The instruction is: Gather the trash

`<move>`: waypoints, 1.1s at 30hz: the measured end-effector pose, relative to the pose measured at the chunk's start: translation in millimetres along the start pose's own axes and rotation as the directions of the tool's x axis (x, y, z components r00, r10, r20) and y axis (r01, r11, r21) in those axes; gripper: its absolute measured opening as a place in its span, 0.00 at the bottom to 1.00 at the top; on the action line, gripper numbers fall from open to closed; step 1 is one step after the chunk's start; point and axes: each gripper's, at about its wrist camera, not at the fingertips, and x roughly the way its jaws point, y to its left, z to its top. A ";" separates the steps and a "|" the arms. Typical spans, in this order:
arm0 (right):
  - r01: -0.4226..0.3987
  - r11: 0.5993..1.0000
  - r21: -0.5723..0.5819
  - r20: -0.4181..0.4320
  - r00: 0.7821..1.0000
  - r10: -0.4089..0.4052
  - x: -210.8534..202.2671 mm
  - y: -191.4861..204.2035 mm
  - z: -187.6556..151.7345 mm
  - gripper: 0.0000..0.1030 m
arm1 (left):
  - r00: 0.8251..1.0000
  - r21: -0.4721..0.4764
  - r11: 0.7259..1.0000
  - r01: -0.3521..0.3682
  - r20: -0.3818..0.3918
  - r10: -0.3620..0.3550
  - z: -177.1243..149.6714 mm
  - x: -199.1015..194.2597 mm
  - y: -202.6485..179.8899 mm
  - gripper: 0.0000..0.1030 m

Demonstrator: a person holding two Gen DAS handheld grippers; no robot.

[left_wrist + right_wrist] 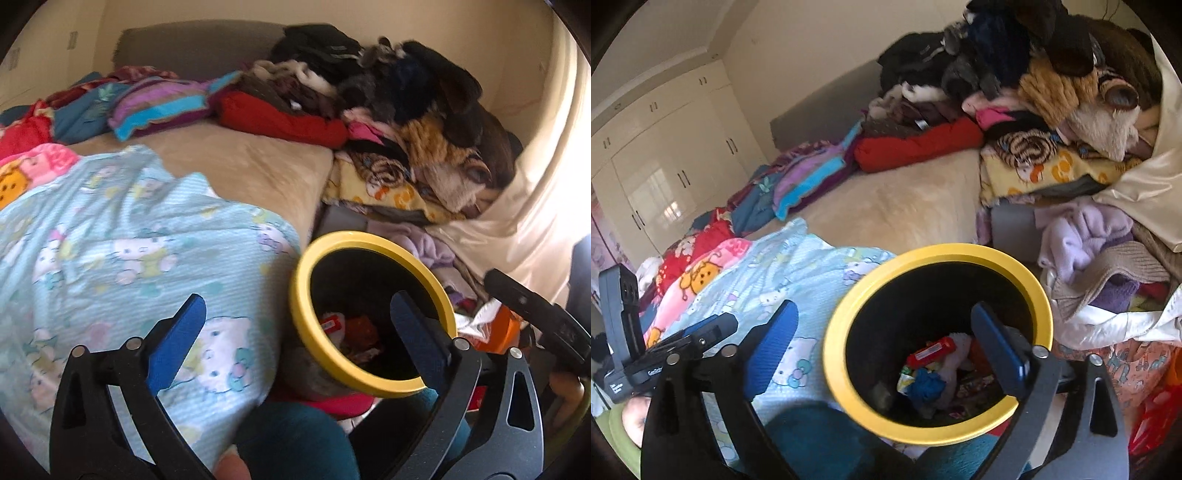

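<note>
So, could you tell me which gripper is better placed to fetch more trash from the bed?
Left, probably. Both grippers are open and empty, but the left gripper lies over the bed's blanket, while the right gripper lies over the bin.

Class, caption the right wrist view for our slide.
Open right gripper above yellow-rimmed bin holding trash beside a cluttered bed.

One yellow-rimmed black bin (938, 343) sits at lower centre of the right wrist view. Inside it lie one red wrapper (932, 350), one crumpled blue scrap (925, 386) and one white tissue-like wad (955, 363); the other scraps are too jumbled to count. One pale blue cartoon-cat blanket (122, 251) fills the left. One red folded garment (919, 146) lies at upper centre. One heap of clothes (1034, 74) rises upper right. Two grippers show, each with two blue fingers (772, 354).
</note>
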 end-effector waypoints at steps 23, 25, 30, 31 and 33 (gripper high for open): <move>0.129 0.969 -0.212 0.246 0.966 -0.075 -20.7 82.1 -60.2 0.94 | 0.956 -0.035 0.984 -0.177 0.230 0.180 -47.0 -89.4 33.5 0.89; 0.127 0.969 -0.211 0.254 0.965 -0.072 -21.7 82.9 -60.8 0.94 | 0.954 -0.031 0.983 -0.178 0.239 0.181 -47.9 -90.3 31.5 0.89; 0.121 0.969 -0.217 0.258 0.964 -0.062 -23.8 85.4 -63.5 0.94 | 0.950 -0.032 0.983 -0.181 0.255 0.183 -48.3 -92.2 30.6 0.89; 0.118 0.969 -0.219 0.259 0.964 -0.059 -24.0 86.2 -63.8 0.94 | 0.949 -0.031 0.983 -0.179 0.258 0.181 -48.3 -92.7 30.4 0.89; 0.117 0.968 -0.222 0.260 0.964 -0.057 -24.9 87.0 -64.3 0.94 | 0.947 -0.031 0.983 -0.181 0.263 0.183 -48.6 -93.4 29.7 0.89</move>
